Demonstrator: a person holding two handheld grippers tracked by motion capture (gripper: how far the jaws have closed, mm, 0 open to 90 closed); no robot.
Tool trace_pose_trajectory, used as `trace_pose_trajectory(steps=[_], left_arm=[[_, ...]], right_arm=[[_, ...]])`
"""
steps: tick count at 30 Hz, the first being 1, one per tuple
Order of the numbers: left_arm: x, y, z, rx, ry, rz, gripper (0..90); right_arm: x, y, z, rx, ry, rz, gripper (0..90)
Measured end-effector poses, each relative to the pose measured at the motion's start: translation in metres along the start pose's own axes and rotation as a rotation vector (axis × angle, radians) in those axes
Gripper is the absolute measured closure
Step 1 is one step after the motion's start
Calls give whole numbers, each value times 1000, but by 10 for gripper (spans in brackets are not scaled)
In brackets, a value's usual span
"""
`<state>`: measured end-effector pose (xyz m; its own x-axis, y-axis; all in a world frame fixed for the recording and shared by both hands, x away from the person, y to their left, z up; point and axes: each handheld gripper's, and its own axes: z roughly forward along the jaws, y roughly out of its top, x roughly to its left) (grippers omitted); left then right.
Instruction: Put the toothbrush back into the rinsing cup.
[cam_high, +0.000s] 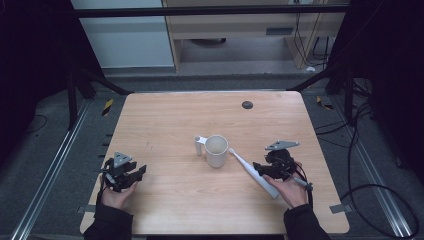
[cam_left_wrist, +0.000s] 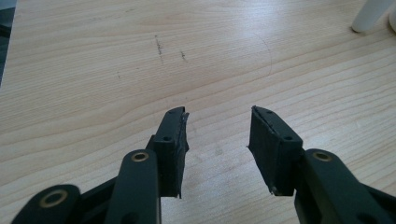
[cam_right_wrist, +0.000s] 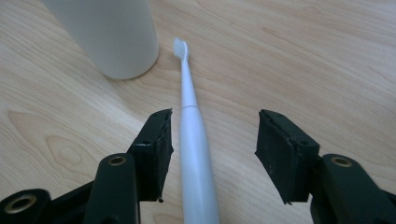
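A white cup (cam_high: 216, 150) stands upright near the middle of the wooden table (cam_high: 170, 120). A white electric toothbrush (cam_high: 254, 174) lies flat to its right, bristles toward the cup. My right gripper (cam_high: 261, 169) hovers over the handle. In the right gripper view the gripper (cam_right_wrist: 213, 116) is open; the toothbrush (cam_right_wrist: 194, 140) lies on the table between the jaws, close to the left one, its head beside the cup (cam_right_wrist: 112, 32). My left gripper (cam_high: 135, 173) is at the table's near left, and it (cam_left_wrist: 219, 112) is open over bare wood with nothing between the jaws.
A small white upright tube (cam_high: 199, 144) stands just left of the cup, and its base (cam_left_wrist: 369, 16) shows far off in the left gripper view. A black round cap (cam_high: 247, 104) sits in the tabletop at the back. Black frame bars and cables surround the table.
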<state>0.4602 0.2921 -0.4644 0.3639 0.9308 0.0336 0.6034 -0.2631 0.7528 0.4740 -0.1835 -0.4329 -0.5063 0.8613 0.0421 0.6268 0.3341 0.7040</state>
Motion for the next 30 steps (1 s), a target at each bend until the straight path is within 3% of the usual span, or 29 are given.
trace_pose_trajectory(steps=[9, 16, 30], left_arm=[[-1, 0, 2, 3, 2, 11, 537], [-2, 0, 3, 4, 2, 13, 533], [-3, 0, 5, 11, 2, 17, 526]], right_arm=[[6, 29, 7, 20, 24, -29, 436], [12, 46, 19, 77, 40, -64, 475], [11, 47, 41, 192, 45, -93, 529]])
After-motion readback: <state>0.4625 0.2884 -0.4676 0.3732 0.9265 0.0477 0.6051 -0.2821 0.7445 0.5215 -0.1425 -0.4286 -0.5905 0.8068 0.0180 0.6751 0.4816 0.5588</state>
